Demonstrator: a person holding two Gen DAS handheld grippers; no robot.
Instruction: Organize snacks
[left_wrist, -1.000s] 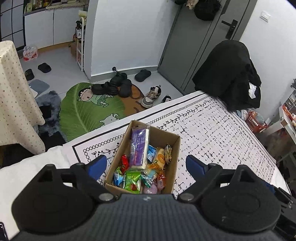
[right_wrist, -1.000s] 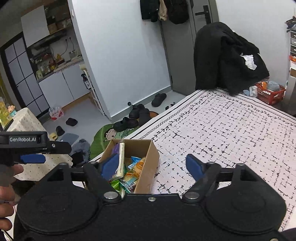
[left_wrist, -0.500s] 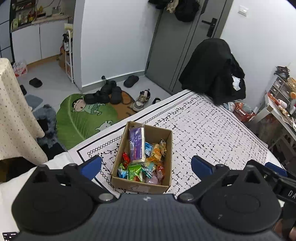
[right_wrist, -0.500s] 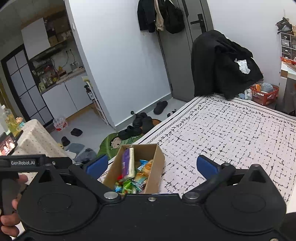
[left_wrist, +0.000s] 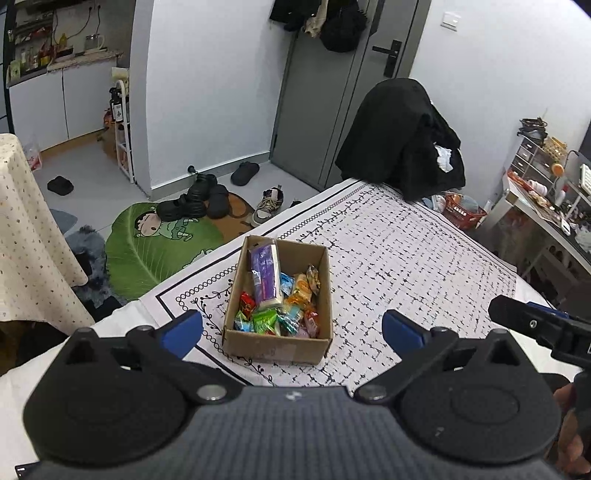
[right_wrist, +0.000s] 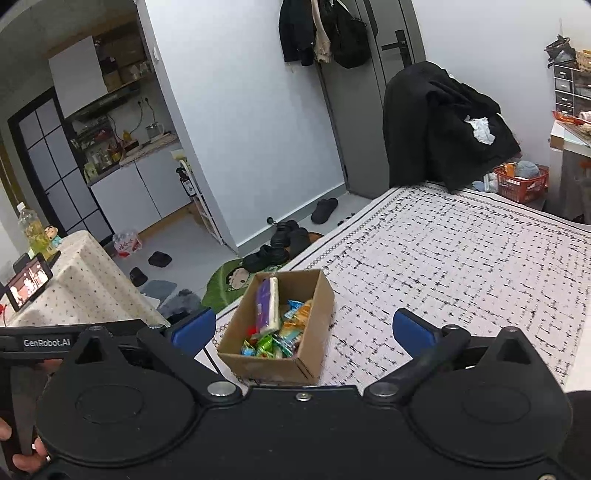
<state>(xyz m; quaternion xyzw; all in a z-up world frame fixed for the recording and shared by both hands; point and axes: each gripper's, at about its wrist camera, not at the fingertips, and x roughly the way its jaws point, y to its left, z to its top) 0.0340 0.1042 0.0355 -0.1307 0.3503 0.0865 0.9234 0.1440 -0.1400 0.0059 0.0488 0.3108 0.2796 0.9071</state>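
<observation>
Cardboard box (left_wrist: 275, 345), one, holds mixed snacks (left_wrist: 291, 306); both hand-held grippers (left_wrist: 291, 332) (right_wrist: 303, 332) gape wide, empty.

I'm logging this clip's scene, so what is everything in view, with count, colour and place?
cardboard box: one, brown, on the patterned cloth, open top.
purple packet: one, purple and white, along the box's left side.
small snacks: many, mixed colours, piled in the box.
patterned cloth: one, white with black marks, under the box.
black coat: one, draped beyond the cloth's far end.
shoes: several, mostly black, on the floor.
leaf mat: one, green, under the shoes.
left tongs: open, empty.
right tongs: open, empty.
</observation>
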